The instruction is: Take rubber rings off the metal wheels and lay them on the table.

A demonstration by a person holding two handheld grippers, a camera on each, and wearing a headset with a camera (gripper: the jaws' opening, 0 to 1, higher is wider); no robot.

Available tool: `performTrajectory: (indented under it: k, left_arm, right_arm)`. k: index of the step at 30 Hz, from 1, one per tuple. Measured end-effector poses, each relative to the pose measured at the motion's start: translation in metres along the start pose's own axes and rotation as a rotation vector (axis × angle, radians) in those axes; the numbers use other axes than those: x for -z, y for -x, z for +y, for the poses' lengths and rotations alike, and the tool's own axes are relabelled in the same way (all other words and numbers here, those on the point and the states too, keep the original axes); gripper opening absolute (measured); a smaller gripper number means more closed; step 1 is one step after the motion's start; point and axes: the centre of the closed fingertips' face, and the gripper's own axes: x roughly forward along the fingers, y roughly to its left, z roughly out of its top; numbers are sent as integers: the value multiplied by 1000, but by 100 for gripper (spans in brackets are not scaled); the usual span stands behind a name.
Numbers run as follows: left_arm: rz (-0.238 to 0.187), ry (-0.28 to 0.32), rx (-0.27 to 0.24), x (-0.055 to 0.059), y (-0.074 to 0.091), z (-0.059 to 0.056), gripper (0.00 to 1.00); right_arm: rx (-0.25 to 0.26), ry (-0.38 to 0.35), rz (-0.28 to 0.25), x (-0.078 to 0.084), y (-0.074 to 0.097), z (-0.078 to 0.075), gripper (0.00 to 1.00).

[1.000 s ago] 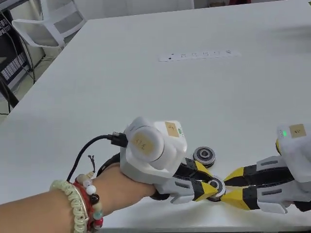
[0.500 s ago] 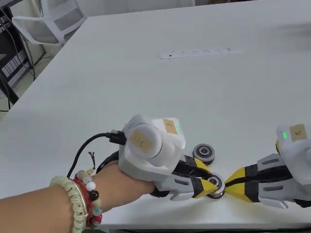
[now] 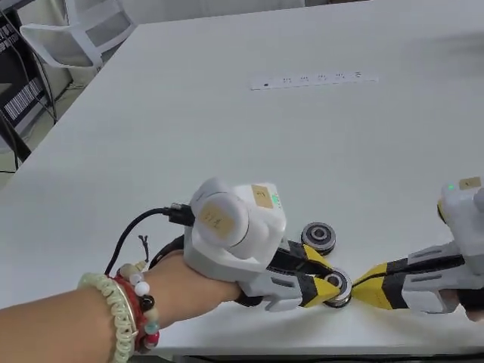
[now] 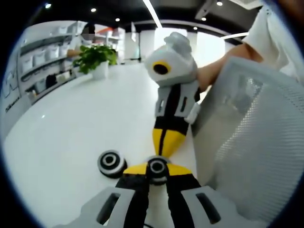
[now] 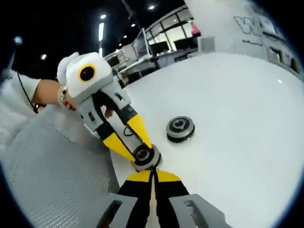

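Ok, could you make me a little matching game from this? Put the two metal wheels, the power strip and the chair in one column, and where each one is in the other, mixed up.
Things:
1. near wheel
2. other wheel
3. power strip
4. chair

Places:
A. on the floor, off the far left side of the table
B. clamped in the yellow-tipped jaws of the left gripper, by the near edge
C. lying flat on the table top, with nothing gripping it
D. far across the table top

Pairs: 1-B, 2-C, 3-D, 4-A
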Motion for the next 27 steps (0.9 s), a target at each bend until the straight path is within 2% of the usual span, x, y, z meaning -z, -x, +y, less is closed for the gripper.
performTrajectory:
  k: [2,5,12,20,23,27]
  left_arm:
    - [-1,1,0,0,0,0,14]
    - [-4,3,0,0,0,0,14]
    - [-6,2,1,0,1,1,14]
    - [-6,3,2,0,1,2,14]
    - [-6,3,2,0,1,2,14]
    - [-7,4,-2,1,1,3,14]
  right_arm:
    - [-20,-78,-17,0,0,0,0]
    - [-13,-49,-14,-1,0,1,0]
    - [-63,-183,-48,-2,-1,3,0]
    - [-86,-220,-59,-4,0,5,0]
    - [-103,-251,-81,-6,3,4,0]
    - [-153,-313,-142,-18,8,6,0]
